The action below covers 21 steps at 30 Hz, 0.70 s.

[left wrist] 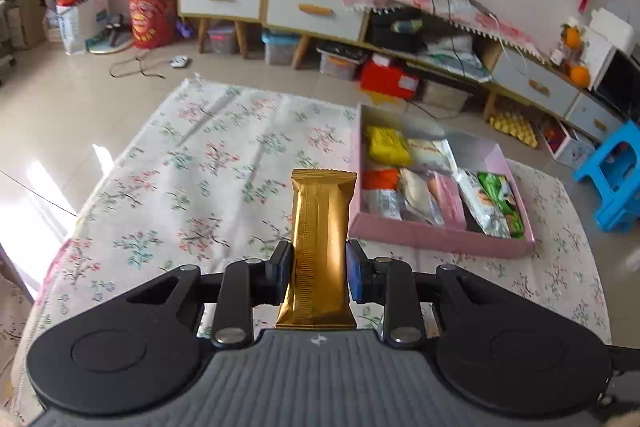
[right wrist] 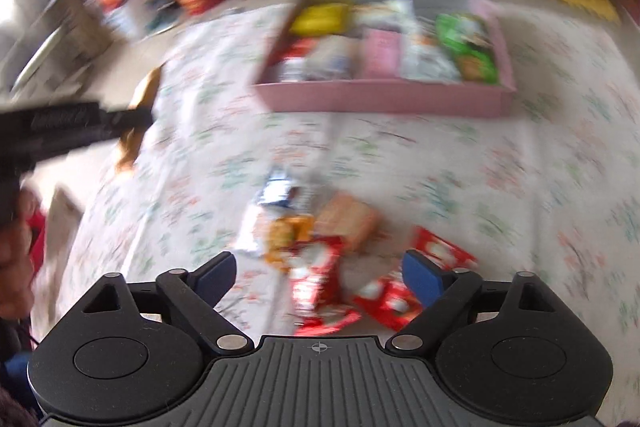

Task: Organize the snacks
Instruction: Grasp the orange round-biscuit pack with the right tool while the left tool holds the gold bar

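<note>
Clamped upright between the two pads of the left gripper (left wrist: 318, 269) is one gold foil snack bar (left wrist: 320, 247), pinched near its lower half with its crimped top end standing free above the floral tablecloth (left wrist: 208, 163). Ahead and to the right of it lies one pink cardboard box (left wrist: 436, 237), a shallow open tray already holding about eight packets — a yellow packet (left wrist: 387, 145) in the far left corner, a green packet (left wrist: 505, 201) along the right wall, and white, orange and pale pink ones between. Its far right corner is bare grey floor. Left of the box the cloth spreads wide and open out to its far edge, where the tiled floor (left wrist: 60, 99) begins; the box's near wall sits well back from the cloth's near edge. The right gripper (right wrist: 318, 277) hangs with its jaws spread wide, holding nothing, over a loose heap of snacks (right wrist: 316, 239) on the cloth — the view is badly blurred, but roughly three red packets, one blue-and-white one and one tan one can be made out. Between that heap and the box there is a broad strip of clear cloth. At the left of this view the left gripper shows from the side, gold bar in its grip, near the cloth's left edge.
</note>
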Motion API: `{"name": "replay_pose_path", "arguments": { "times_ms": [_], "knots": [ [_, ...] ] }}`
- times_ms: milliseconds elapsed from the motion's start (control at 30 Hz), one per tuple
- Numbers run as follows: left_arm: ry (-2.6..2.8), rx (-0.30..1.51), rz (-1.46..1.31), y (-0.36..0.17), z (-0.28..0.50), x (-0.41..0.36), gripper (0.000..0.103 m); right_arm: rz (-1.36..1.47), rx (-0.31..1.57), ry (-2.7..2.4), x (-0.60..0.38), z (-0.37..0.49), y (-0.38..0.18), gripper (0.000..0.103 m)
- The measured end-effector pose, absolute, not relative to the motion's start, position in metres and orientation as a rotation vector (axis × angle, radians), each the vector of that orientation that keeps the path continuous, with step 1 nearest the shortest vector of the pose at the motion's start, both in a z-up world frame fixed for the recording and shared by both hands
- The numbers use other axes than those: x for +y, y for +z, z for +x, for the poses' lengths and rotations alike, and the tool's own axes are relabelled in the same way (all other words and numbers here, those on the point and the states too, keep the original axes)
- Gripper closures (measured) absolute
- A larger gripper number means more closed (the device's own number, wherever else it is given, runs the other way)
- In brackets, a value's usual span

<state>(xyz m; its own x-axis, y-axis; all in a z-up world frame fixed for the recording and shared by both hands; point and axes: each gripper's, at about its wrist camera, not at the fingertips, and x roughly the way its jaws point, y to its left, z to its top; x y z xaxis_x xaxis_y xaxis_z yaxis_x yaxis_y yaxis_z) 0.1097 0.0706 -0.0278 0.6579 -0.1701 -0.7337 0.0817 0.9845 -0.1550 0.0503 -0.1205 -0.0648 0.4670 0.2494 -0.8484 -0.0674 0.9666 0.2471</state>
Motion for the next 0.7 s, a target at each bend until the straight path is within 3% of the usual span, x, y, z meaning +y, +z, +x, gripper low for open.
{"name": "replay_pose_path", "arguments": {
  "times_ms": [167, 200, 267, 700],
  "knots": [
    [-0.136, 0.842, -0.151, -0.032, 0.118, 0.076, 0.077, -0.148, 0.978, 0.348, -0.074, 0.051, -0.077, 0.018],
    [-0.133, 0.843, -0.164, -0.033, 0.120, 0.077, 0.077, -0.192, 0.973, 0.362, -0.070, 0.052, -0.083, 0.026],
    [-0.124, 0.841, -0.167, -0.033, 0.119, 0.078, 0.077, -0.214, 0.960, 0.393, -0.069, 0.058, -0.090, 0.032],
    [-0.132, 0.892, -0.221, -0.042, 0.119, 0.083, 0.077, -0.430, 0.970, 0.510, -0.038, 0.079, -0.134, 0.038]
  ]
}}
